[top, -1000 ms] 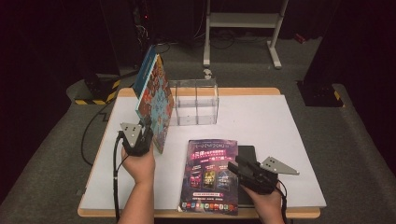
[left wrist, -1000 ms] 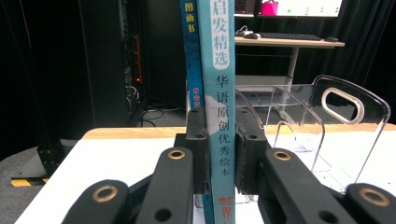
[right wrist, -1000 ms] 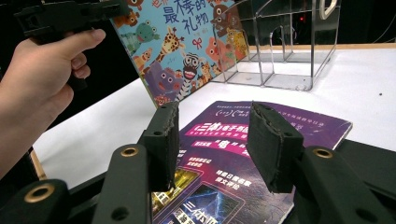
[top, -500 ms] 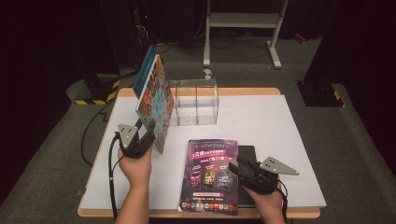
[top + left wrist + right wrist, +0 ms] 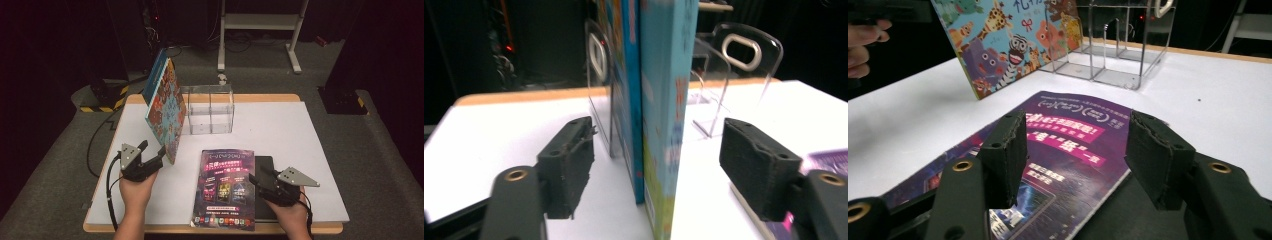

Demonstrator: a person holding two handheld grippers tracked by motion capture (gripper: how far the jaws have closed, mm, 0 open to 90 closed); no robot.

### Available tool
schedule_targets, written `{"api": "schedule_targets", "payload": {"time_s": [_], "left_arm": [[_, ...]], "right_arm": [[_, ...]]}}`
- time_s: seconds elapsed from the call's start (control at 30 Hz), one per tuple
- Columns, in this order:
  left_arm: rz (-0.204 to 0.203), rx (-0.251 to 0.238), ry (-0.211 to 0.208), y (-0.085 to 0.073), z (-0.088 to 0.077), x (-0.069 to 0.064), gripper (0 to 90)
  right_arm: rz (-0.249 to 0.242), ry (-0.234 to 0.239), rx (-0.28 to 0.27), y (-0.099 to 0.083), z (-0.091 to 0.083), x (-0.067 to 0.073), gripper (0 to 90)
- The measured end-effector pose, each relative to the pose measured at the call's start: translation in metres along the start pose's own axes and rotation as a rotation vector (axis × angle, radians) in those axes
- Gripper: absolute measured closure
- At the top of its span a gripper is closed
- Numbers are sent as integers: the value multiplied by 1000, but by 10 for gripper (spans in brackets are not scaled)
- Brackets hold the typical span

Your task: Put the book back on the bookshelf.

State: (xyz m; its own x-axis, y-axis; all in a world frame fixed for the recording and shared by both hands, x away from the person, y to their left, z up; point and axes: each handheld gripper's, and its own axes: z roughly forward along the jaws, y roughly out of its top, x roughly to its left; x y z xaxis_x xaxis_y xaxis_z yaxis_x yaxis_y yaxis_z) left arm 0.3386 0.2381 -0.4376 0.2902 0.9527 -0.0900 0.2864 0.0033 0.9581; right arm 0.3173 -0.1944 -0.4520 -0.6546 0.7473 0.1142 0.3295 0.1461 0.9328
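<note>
A colourful children's book [image 5: 164, 111] stands tilted on its lower edge and leans against a clear acrylic rack [image 5: 210, 107]. My left gripper [image 5: 152, 154] sits at the book's near lower corner. In the left gripper view the book's blue edge [image 5: 664, 125] stands between the jaws, which have just been opening; neither pad [image 5: 569, 165] touches it. A purple magazine [image 5: 225, 187] lies flat on a dark book [image 5: 267, 167]. My right gripper [image 5: 259, 180] hovers at the magazine's right edge. Its jaws, also just opening, stand open above the cover [image 5: 1068, 130] with nothing gripped.
The white table [image 5: 300, 130] has bare room to the right and behind the magazine. The rack's dividers [image 5: 1118, 45] stand at the back, by the far wooden edge. A metal stand [image 5: 260, 25] is on the floor beyond. The left hand's fingers [image 5: 863, 40] appear far off in the right gripper view.
The left gripper's jaws opened off the standing book and the hand drew back a little toward the near edge. The book stays leaning. The right jaws spread slightly wider.
</note>
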Motion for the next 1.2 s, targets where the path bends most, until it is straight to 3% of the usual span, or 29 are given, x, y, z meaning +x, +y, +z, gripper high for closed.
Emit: {"api": "schedule_targets", "payload": {"time_s": [0.13,0.27,0.5,0.67,0.8,0.87,0.93,1.2], "left_arm": [[-57,19,-60,-13,-4,8,251],[-82,50,-97,-25,-8,15,243],[-67,110,-155,-39,-6,14,189],[-45,166,-195,-47,-3,5,193],[-75,200,-263,-54,-2,-2,201],[-68,244,-289,-58,-1,-6,201],[-90,276,-328,-60,1,-10,202],[-41,339,-418,-66,13,-52,246]], "right_arm": [[-20,-19,1,-3,-1,-4,427],[-16,-28,18,-5,0,-7,405],[-27,-53,28,-8,0,-11,384],[-36,-66,53,-9,0,-13,379],[-22,-78,68,-10,0,-16,379],[-26,-92,86,-13,-3,-17,381],[-30,-107,95,-16,-5,-17,383],[-14,-125,114,-28,-8,-20,388]]}}
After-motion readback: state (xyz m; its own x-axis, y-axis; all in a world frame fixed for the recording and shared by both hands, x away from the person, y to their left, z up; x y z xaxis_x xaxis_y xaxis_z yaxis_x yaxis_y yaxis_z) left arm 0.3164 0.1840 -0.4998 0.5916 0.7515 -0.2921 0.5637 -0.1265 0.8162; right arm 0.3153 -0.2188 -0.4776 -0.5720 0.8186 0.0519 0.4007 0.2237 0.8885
